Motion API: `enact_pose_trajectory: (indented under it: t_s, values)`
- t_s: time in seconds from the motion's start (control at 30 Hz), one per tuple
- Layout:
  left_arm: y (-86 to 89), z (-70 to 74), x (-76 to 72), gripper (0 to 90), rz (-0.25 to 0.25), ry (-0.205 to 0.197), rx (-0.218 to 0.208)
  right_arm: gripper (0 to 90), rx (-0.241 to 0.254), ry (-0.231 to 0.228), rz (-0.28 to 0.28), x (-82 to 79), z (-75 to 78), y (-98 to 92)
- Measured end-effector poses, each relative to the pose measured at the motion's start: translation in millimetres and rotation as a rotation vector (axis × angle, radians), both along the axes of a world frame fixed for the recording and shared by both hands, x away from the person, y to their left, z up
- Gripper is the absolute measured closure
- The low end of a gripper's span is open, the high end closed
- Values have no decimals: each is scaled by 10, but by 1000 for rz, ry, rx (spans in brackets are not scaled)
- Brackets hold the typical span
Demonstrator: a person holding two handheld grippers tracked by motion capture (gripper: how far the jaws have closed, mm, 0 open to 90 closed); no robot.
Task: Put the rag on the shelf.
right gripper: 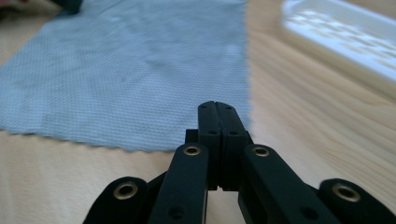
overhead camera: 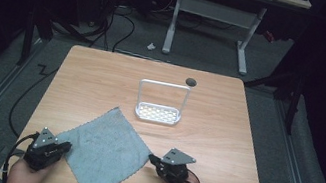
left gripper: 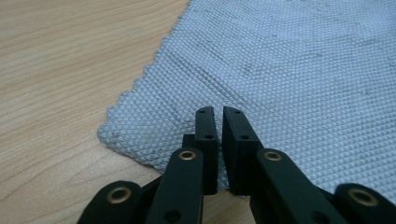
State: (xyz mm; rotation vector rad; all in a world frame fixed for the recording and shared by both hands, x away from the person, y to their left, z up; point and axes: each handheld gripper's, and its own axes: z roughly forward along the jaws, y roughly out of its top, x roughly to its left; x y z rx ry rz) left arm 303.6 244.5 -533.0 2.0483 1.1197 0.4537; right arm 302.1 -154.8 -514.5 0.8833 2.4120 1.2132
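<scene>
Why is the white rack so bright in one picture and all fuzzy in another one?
High view: a light falls on the table, so the white rack glares while the room around is dark. Right gripper view: the camera focuses up close, so the rack is blurred. Left gripper view: the grey cloth is sharp, its weave clear.

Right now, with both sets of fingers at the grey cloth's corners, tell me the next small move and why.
Probably open the left gripper and right gripper first: both are closed, each just over a corner of the flat grey cloth, gripping nothing. Open fingers could then pinch those corners.
</scene>
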Motion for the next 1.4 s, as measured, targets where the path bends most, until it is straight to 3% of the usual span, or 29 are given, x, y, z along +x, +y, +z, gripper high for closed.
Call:
enact_pose_trajectory:
  t_s: [0.1,0.2,0.37,0.5,0.67,0.87,0.97,1.13,1.2,1.3,1.4]
  values:
    - [-6,1,-16,857,-4,-5,10,900,-35,1,48,-8,-34,142]
    - [-26,3,-48,855,-12,-11,21,900,-116,9,100,-24,-119,354]
    - [-20,2,-77,847,-18,-8,16,900,-142,20,106,-12,-144,408]
    - [-29,3,-97,842,-27,-10,17,900,-148,27,97,-9,-136,386]
    - [-90,9,-148,831,-77,-5,19,900,-149,25,82,1,-135,302]
    - [-272,24,-251,819,-185,8,17,900,-157,29,28,34,-127,96]
    - [-440,39,-310,787,-263,3,33,900,-156,32,-31,103,-126,-60]
    - [-499,89,-284,728,-237,-44,25,892,-144,39,-86,172,-125,-149]
    - [-489,109,-238,717,-205,-59,10,892,-102,42,-90,168,-95,-175]
    - [-484,107,-144,713,-172,-54,-4,893,-66,32,-63,79,-34,-153]
    - [-526,73,-56,714,-161,-32,11,894,-70,36,-7,-43,-37,-68]
